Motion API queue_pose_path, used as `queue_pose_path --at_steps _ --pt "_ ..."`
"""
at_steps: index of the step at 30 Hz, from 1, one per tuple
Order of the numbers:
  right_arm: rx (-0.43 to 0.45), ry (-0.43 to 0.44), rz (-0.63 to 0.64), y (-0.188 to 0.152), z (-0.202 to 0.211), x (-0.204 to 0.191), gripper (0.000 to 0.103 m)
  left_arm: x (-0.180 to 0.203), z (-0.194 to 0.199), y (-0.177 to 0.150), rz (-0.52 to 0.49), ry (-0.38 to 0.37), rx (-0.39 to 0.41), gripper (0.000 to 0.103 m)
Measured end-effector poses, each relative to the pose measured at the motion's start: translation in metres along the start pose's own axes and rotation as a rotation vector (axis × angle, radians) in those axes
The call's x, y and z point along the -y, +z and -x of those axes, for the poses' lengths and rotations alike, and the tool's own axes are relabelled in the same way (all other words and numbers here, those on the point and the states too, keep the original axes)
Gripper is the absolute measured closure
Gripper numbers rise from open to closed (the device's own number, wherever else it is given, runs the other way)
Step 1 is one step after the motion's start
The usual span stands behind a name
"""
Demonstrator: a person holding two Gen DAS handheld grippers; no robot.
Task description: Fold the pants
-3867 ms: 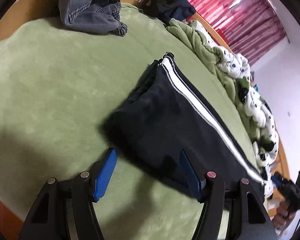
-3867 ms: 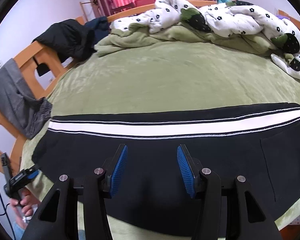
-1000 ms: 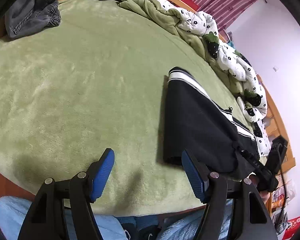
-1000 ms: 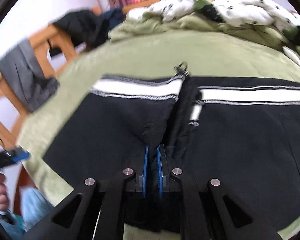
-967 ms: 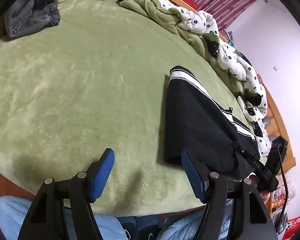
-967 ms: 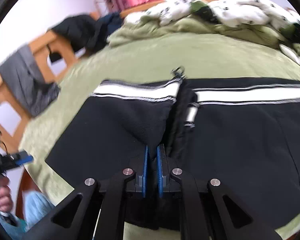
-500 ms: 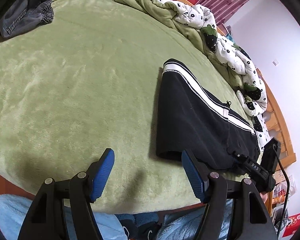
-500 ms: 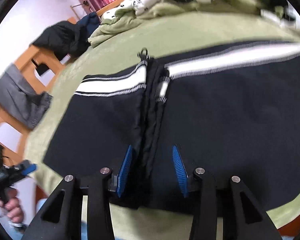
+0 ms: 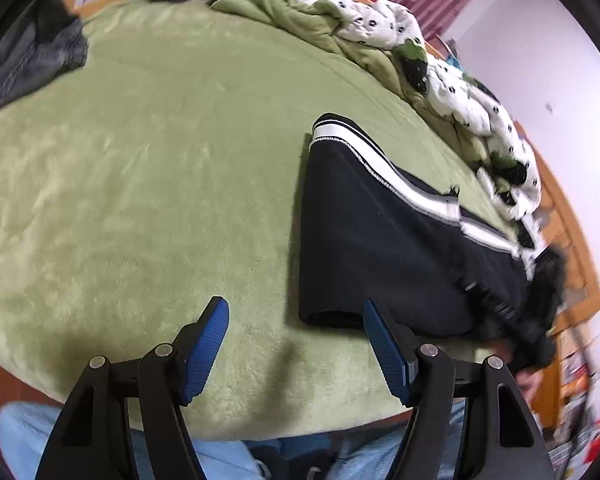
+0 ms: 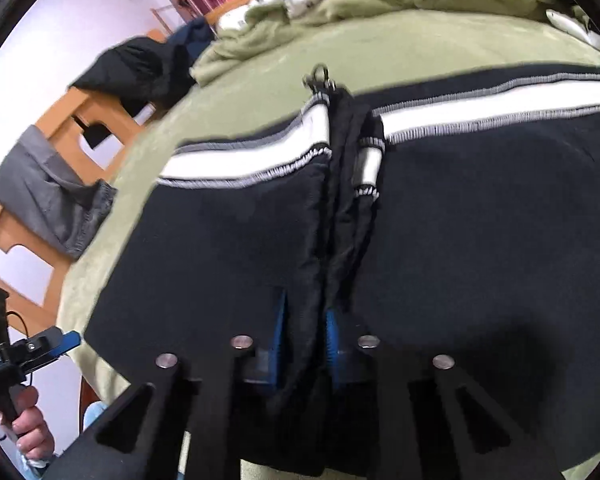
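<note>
Pants (image 9: 384, 240): black, white-striped, folded at bed blanket's (image 9: 148, 184) near edge. My right gripper (image 10: 306, 332) closing on bunched fabric; left gripper (image 9: 296, 344) open, empty. Broad clear blanket leftward; quilt (image 9: 440, 68) beyond.

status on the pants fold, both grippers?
Left hand-held gripper open, empty, over green blanket. Right hand-held gripper closing on bunched edge of black pants, fabric between pads. Nothing in the way.

Wide bare green plush bedspread (image 9: 148, 184) lies open left of the folded black white-striped pants (image 9: 380, 248). A rumpled spotted quilt (image 9: 452, 80) blocks the far edge. Grey jeans (image 9: 32, 60) crowd the far-left corner.
</note>
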State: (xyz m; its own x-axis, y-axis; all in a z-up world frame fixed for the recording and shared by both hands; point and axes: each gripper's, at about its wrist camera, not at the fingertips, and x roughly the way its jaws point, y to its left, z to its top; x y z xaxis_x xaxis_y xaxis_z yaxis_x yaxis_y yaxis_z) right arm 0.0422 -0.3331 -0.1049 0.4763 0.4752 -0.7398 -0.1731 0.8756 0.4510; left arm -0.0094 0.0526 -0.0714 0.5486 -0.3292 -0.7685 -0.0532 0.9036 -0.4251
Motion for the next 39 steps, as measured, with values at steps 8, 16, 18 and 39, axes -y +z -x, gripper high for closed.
queue_pose_path --at_steps 8,16,18,39 --pt "0.086 0.027 0.026 0.031 0.033 0.002 0.088 0.041 -0.029 -0.020 -0.230 0.095 -0.032 0.035" --pt "0.106 0.017 0.042 0.040 0.045 0.004 0.089 0.070 -0.069 -0.018 -0.295 0.282 0.025 0.045" --pt "0.127 0.005 0.043 0.041 0.054 0.008 0.089 0.064 -0.064 -0.019 -0.277 0.248 0.042 0.057" --pt "0.155 -0.187 0.102 -0.005 0.083 0.044 0.083 0.072 -0.021 0.002 -0.288 0.005 0.030 0.046"
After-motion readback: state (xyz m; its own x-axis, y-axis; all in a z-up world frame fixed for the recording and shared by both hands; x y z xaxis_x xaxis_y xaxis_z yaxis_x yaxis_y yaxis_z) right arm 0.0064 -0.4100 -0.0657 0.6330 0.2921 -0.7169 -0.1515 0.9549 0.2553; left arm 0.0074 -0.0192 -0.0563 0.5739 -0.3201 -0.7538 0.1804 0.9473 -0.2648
